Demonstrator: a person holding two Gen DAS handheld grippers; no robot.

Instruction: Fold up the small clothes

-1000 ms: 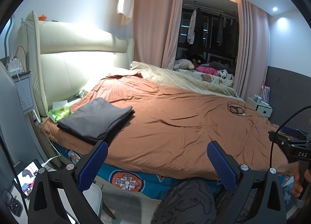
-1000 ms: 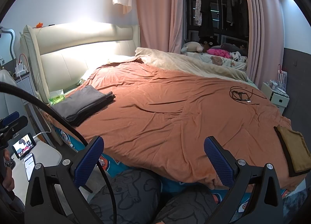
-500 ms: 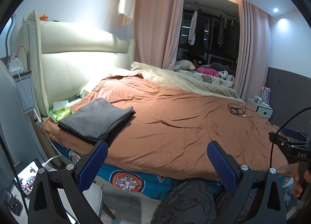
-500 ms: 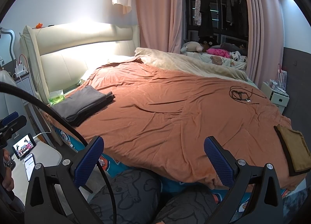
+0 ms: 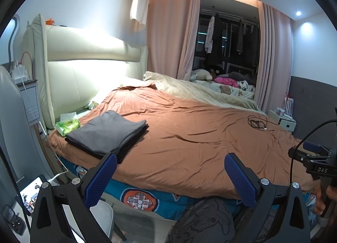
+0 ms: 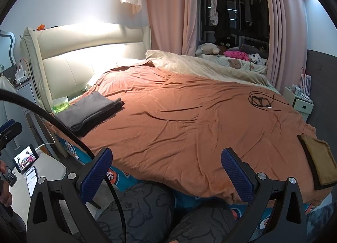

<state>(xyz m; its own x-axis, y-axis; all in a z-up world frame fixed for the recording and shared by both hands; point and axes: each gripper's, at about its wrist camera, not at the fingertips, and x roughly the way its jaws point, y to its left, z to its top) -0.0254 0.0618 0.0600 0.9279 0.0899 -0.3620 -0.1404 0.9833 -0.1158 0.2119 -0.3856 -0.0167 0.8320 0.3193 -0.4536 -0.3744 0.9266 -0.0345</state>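
A stack of folded grey and black clothes (image 5: 107,132) lies on the left front corner of the bed; it also shows in the right wrist view (image 6: 88,111). A flat tan cloth over a black one (image 6: 319,159) lies at the bed's right edge. My left gripper (image 5: 170,176) is open and empty, held off the bed's front edge. My right gripper (image 6: 166,172) is open and empty, also in front of the bed above the person's knees.
An orange bedspread (image 5: 200,133) covers the bed, with a coiled black cable (image 6: 260,100) at the far right. A green tissue pack (image 5: 67,125) lies by the headboard. Phones (image 6: 26,157) sit on a white side table at left. A nightstand (image 6: 300,100) stands at right.
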